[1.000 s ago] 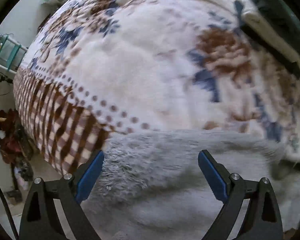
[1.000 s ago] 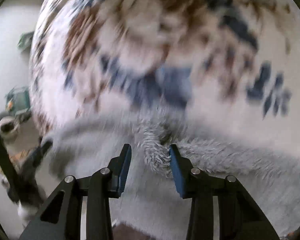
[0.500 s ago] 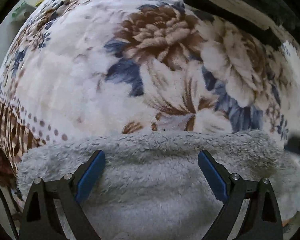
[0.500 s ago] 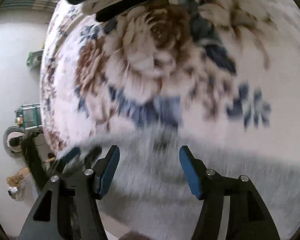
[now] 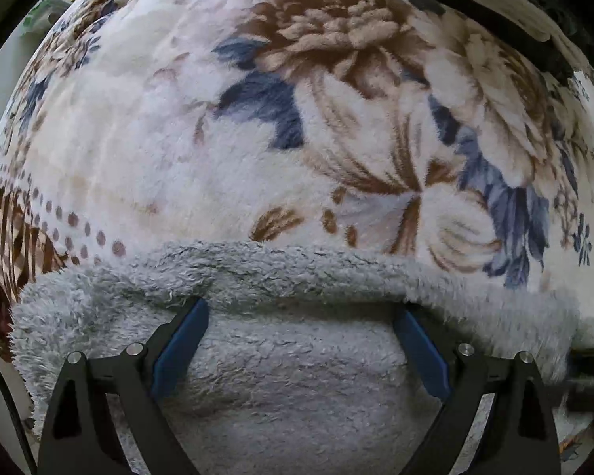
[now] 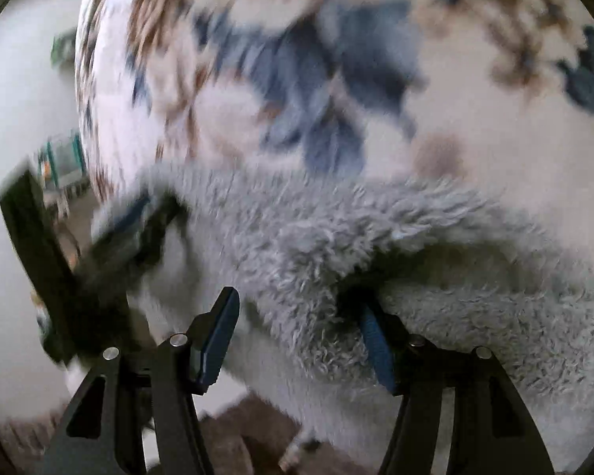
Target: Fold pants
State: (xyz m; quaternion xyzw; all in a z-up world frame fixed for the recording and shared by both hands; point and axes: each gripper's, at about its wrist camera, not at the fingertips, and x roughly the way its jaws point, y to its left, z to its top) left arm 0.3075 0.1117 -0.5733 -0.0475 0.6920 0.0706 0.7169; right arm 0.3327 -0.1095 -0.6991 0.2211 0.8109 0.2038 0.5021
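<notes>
Shaggy fleece pants (image 5: 297, 356); plush blanket (image 5: 158, 138)

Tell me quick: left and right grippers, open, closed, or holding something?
Left gripper: open wide, fingers straddling the fluffy grey fleece pants, not pinching them.
Right gripper: open, a fold of the pants between its fingers, unclamped.

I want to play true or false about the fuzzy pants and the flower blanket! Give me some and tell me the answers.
1. The pants are grey and fluffy. True.
2. The blanket under them is plain green. False: it is cream with brown and blue flowers.
3. The left gripper is squeezed shut. False: its fingers stand wide apart over the pants.
4. A fold of the pants sits between the fingers of the right gripper. True, though the gripper is open.
5. The right wrist view is blurry. True.
</notes>
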